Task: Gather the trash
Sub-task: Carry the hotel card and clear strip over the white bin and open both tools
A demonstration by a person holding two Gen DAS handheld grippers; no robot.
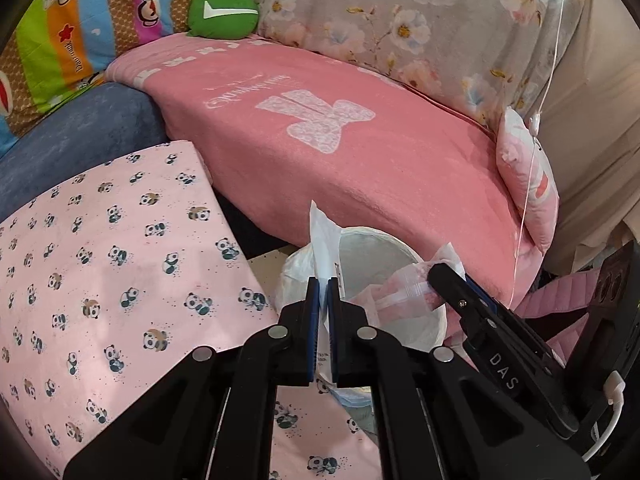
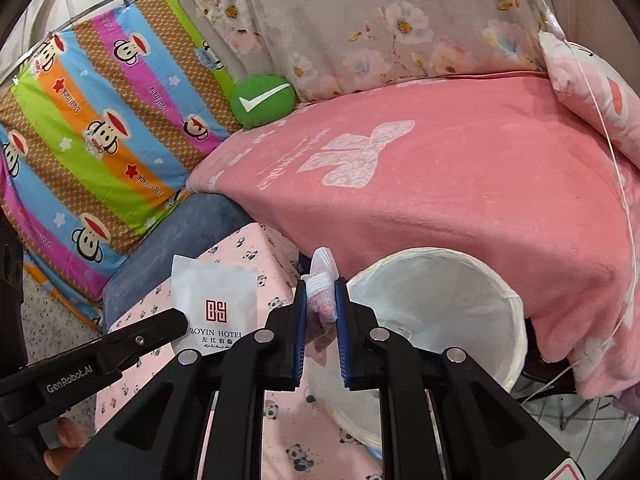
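A flat white hotel sachet (image 2: 214,304) is pinched edge-on between the blue pads of the left gripper (image 1: 323,286), whose jaws are pressed almost together on it. In the right wrist view the sachet's printed face is seen, with a red square logo and the words BOYIN HOTEL, held at the tip of the left gripper (image 2: 180,316) above the panda-print cloth (image 2: 248,252). In the left wrist view the same sachet (image 1: 323,240) stands up as a thin white sheet from between the pads.

A crumpled clear wrapper with pink and white contents (image 2: 322,292) is clamped between the pads of the right gripper (image 2: 321,300), the jaws being held slightly apart by the wrapper's bulk. In the left wrist view that wrapper (image 1: 400,294) is seen at the tip of the right gripper (image 1: 440,276), over the mouth of the bin.

A round waste bin lined with a white plastic bag (image 1: 434,320) stands below both tools, beside the pink blanket (image 1: 360,168) draped over the sofa seat. Its rim (image 2: 516,320) lies just right of the right gripper in the right wrist view.

A green round cushion with a white tick (image 1: 223,12) rests at the back of the seat, between a striped monkey-print cloth (image 1: 72,32) and a floral cover (image 1: 420,20). A small pink pillow (image 1: 524,184) leans at the blanket's right end.
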